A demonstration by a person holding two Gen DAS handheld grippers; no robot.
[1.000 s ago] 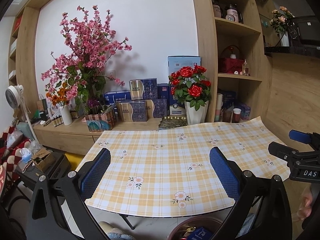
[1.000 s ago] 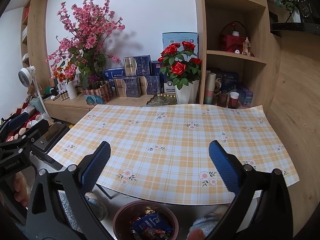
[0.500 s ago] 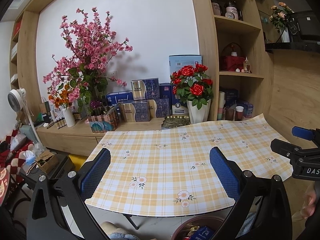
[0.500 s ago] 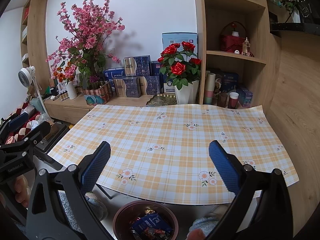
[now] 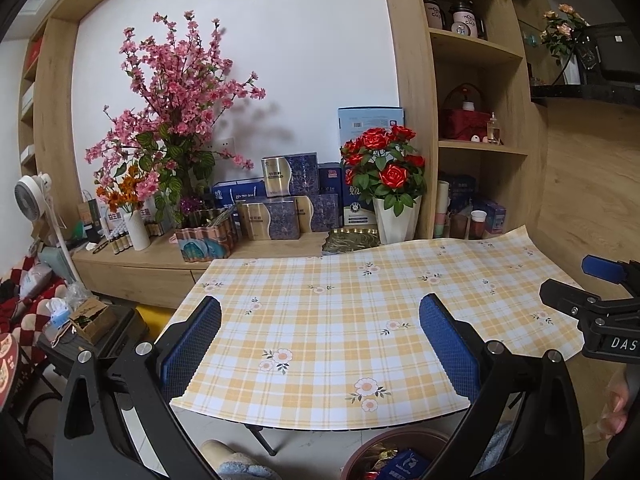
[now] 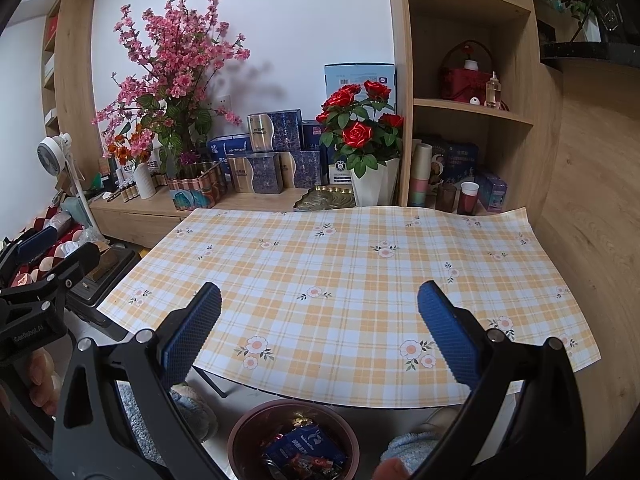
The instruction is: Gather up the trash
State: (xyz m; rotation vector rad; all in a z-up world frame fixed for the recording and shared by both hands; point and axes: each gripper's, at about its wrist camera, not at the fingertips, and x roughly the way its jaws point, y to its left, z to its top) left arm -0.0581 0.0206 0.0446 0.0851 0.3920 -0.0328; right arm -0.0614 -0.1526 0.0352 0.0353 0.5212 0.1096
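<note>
Right wrist: wrappers [image 6: 306, 454] jumbled in bin [image 6: 240, 432]; jaws apart

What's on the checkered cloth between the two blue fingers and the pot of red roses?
Nothing. In the right wrist view, the tablecloth is bare from the right gripper to the red roses; the wrappers lie in the brown bin below.

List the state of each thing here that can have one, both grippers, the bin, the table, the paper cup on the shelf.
Left gripper: open, empty.
Right gripper: open, empty.
Trash bin: upright on the floor, holding wrappers.
Checked tablecloth: nothing lying on it.
Paper cup: upright on the shelf.
</note>
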